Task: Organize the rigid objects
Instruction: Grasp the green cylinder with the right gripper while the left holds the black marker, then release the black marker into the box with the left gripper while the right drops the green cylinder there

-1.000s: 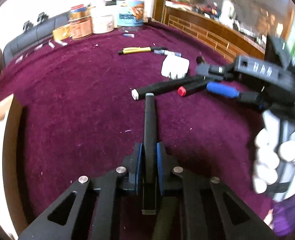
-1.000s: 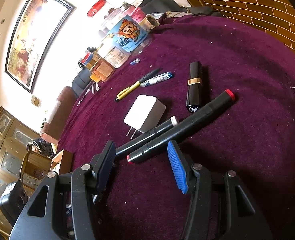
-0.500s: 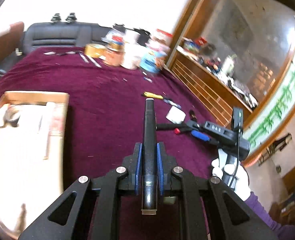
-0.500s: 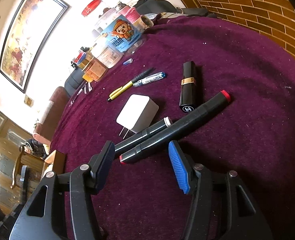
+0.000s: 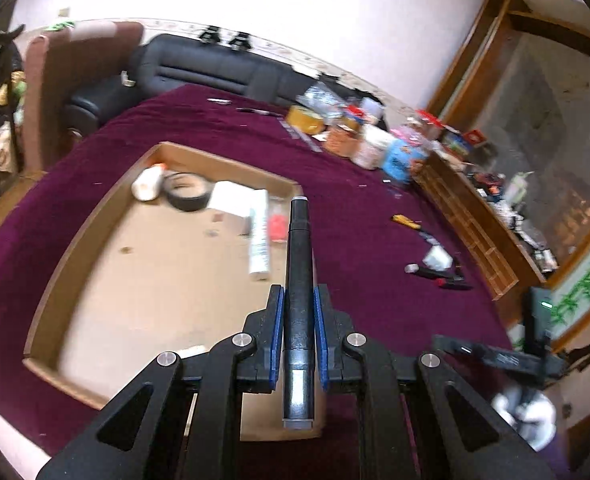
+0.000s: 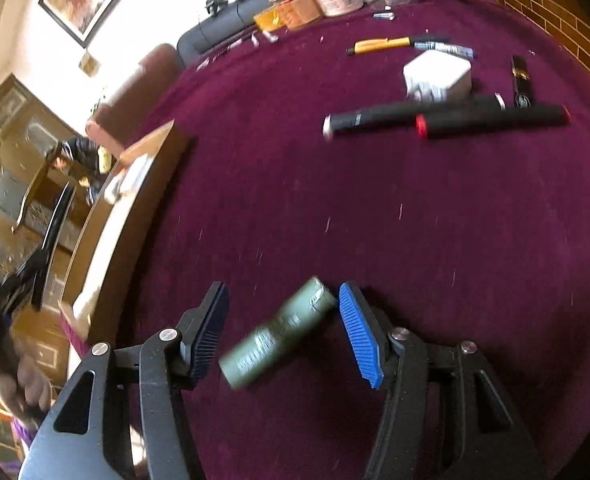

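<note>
Your left gripper (image 5: pixel 298 320), clamped on a black marker (image 5: pixel 299 280), hangs over the box (image 5: pixel 95 220); next, lower and release. Your right gripper (image 6: pixel 283 328), jaws apart, straddles a green tube (image 6: pixel 279 332) beside the box, untouched.

— Left hand-held gripper (image 5: pixel 298 312)?
— Angled downward, blue pads clamped against both sides of a black marker (image 5: pixel 299 280), which runs lengthwise between the fingers and projects forward past the tips.
— Right hand-held gripper (image 6: pixel 283 330)?
— Pitched steeply toward the worktop (image 6: pixel 415 208), jaws parted, having just been opening. A green cylinder (image 6: pixel 279 332) lies blurred between the pads; contact cannot be confirmed.
— Operator's hands?
— One white-gloved hand (image 5: pixel 529 416) visible behind the right unit.
</note>
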Action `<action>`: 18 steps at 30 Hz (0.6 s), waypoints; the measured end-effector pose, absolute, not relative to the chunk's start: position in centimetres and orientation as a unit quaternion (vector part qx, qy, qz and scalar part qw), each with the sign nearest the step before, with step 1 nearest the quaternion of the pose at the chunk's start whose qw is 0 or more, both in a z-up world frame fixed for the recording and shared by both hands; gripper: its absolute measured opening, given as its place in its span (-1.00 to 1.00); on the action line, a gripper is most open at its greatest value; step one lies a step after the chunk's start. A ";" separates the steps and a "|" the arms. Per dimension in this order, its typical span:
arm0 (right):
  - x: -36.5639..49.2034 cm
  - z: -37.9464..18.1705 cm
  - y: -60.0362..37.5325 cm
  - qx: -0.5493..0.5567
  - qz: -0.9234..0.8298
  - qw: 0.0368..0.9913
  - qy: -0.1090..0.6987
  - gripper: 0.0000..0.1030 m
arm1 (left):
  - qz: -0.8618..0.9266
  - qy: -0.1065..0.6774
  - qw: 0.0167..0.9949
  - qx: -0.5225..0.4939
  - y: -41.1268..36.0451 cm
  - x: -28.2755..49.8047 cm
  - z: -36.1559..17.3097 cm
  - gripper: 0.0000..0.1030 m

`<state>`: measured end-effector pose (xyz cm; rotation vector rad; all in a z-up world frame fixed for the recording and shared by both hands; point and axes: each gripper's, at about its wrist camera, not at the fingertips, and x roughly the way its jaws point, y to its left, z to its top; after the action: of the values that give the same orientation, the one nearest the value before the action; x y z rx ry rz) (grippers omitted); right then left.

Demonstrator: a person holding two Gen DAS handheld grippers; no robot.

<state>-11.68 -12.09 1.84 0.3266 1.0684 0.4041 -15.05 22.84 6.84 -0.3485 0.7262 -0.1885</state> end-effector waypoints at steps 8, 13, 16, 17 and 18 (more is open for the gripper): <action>-11.9 1.9 -7.7 0.076 0.158 0.851 0.496 0.12 | -0.081 0.378 0.896 -0.219 26.3 -14.7 4.2 -0.78; -13.4 1.5 -5.0 -0.051 0.105 0.880 0.461 -0.31 | -0.074 0.370 0.900 -0.220 26.8 -15.1 4.5 -0.78; -14.1 1.7 -5.9 -0.031 0.114 0.881 0.458 -0.62 | -0.076 0.371 0.898 -0.225 26.9 -15.1 4.3 -0.78; -14.2 1.7 -6.3 -0.019 0.119 0.881 0.458 -0.63 | -0.075 0.372 0.897 -0.225 27.0 -15.0 4.2 -0.78; -14.2 1.8 -6.7 -0.001 0.127 0.879 0.459 -0.63 | -0.075 0.374 0.896 -0.226 27.1 -15.0 4.1 -0.78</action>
<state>-14.23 -6.68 1.79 -0.0013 0.9561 0.2653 -14.95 27.11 4.10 -0.4687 0.7751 -0.1562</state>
